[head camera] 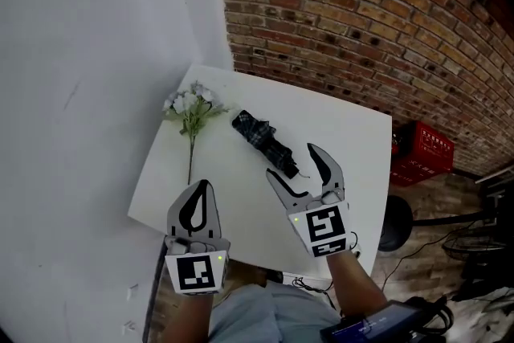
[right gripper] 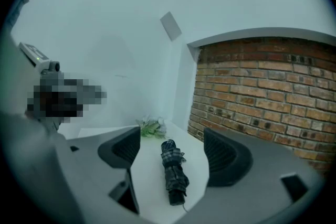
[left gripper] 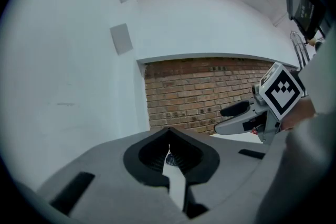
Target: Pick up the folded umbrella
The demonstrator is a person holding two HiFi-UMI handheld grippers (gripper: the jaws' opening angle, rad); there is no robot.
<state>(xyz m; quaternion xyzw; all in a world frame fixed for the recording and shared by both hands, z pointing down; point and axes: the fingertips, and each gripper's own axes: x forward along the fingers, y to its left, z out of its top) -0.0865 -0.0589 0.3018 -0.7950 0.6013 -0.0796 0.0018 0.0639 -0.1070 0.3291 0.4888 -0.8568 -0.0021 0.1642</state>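
One white counter (head camera: pixel 241 201) carries everything, set in the corner where a pale wall meets a brick wall (head camera: pixel 361 20); on it the folded umbrella (head camera: pixel 263 142) lies flat and slantwise near the middle, a dark plaid bundle with its black handle end toward the person.

It should prove light, with a stiff collapsed shaft inside loose, rather slick fabric that gives under pressure; a hold on cloth alone could slip or pull the folds loose. The best place looks like the thick middle, where the canopy is bunched round the shaft and the weight balances; the handle is harder and surer, but the far end would then droop.

The right gripper (head camera: pixel 290 160) hovers just short of the handle end with its fingers spread wide and nothing pressed between them; its own view shows the umbrella (right gripper: pixel 173 176) lined up lengthwise in the gap, untouched. The left gripper (head camera: pixel 202 193) hangs over the near counter edge, fingers closed together on nothing.

Beside the umbrella lies a sprig of white flowers (head camera: pixel 191 110), apart from it; a thin cord (right gripper: pixel 185 208) trails from the handle.
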